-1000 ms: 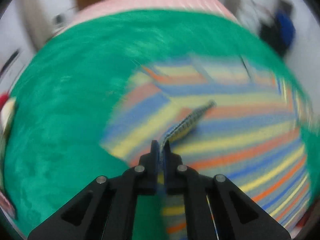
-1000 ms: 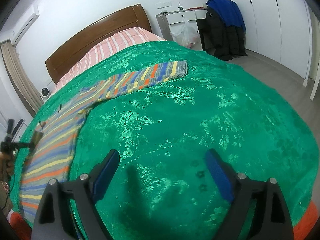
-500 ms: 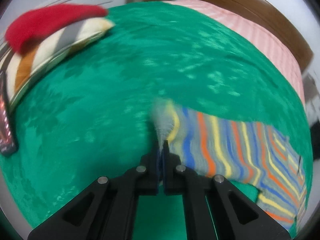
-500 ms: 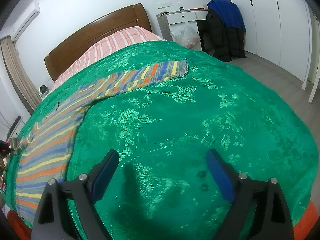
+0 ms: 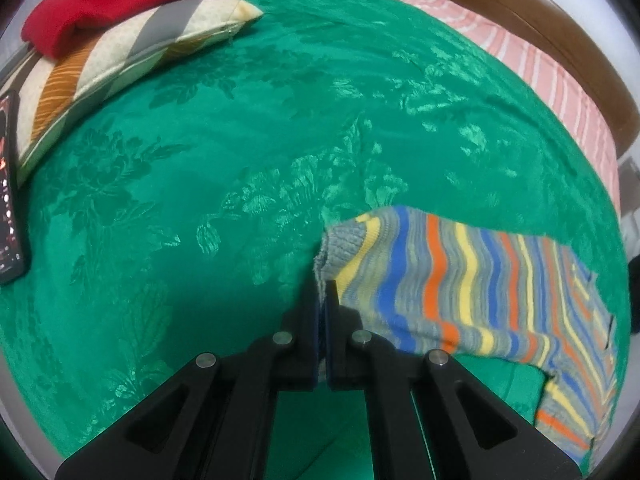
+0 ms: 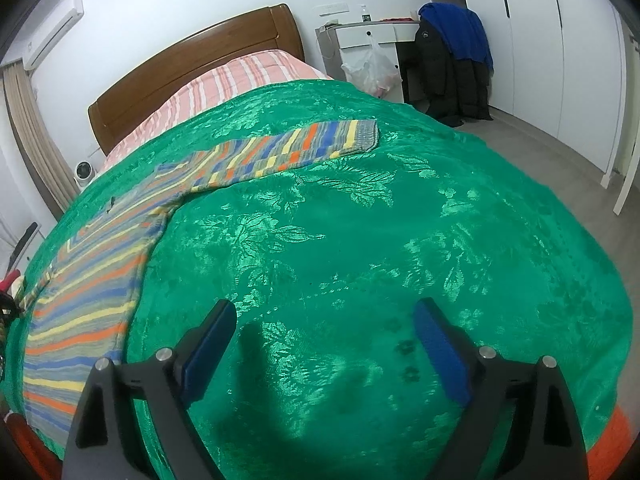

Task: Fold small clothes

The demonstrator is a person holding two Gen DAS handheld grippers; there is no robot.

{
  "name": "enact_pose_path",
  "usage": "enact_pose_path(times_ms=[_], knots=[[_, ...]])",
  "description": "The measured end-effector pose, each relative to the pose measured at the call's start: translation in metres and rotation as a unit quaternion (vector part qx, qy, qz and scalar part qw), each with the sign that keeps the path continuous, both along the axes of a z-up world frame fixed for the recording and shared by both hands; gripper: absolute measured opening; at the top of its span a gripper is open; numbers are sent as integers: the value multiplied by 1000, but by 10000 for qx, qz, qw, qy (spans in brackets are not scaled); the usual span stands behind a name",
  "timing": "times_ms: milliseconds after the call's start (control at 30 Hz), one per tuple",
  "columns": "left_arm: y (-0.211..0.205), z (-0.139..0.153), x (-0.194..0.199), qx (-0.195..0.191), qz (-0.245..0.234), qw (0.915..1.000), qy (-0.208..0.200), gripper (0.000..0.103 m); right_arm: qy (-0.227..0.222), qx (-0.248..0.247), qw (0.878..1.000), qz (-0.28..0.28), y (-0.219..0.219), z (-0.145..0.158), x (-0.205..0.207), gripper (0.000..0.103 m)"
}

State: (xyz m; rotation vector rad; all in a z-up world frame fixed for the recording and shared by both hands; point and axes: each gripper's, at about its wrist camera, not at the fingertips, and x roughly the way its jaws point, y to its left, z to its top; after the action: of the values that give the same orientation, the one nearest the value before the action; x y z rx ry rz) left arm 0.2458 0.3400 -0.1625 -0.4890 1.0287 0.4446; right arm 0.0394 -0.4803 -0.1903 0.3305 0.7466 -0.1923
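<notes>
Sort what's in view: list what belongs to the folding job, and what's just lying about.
Job:
- striped sweater, cuff pinched in the left tongs
- right tongs, open over the green bedspread

Lying about:
- red hat
- striped cushion
- phone
- plastic bag
- blue and black jackets

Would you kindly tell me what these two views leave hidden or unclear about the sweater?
- Left wrist view: the cuff edge pinched by the left tongs is hidden between them.
- Left wrist view: the sweater body runs off the right edge.
- Right wrist view: the sweater hem is cut off at the lower left.
</notes>
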Motion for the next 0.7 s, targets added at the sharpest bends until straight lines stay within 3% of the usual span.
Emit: enact_pose_path(times_ms=[233, 367, 433, 467, 500, 567, 633, 700], knots=[[8, -8, -3, -221, 57, 9997, 68, 0, 21, -58, 10000, 13, 1, 0, 0, 90], [13, -9, -4, -423, 83, 9991, 5, 6, 23, -68, 10000, 7, 2, 0, 1, 90], [13, -5, -11, -401, 103, 9991, -114, 14, 25, -67, 10000, 12, 2, 0, 1, 90], [13, -3, -15, -339, 107, 9993, -148, 31, 26, -69, 10000, 12, 2, 0, 1, 90], [11, 1, -20, -213, 119, 9995, -194, 53, 26, -71, 10000, 19, 2, 0, 1, 90], [7, 11, -34, -50, 135, 9993, -339, 71, 34, -97, 9999, 39, 3, 0, 2, 92], [0, 21, -50, -140, -19, 9986, -517, 72, 47, -125, 9999, 50, 5, 0, 3, 93], [-16, 27, -70, -521, -406, 9959, -621, 74, 29, -98, 9999, 48, 4, 1, 2, 93]])
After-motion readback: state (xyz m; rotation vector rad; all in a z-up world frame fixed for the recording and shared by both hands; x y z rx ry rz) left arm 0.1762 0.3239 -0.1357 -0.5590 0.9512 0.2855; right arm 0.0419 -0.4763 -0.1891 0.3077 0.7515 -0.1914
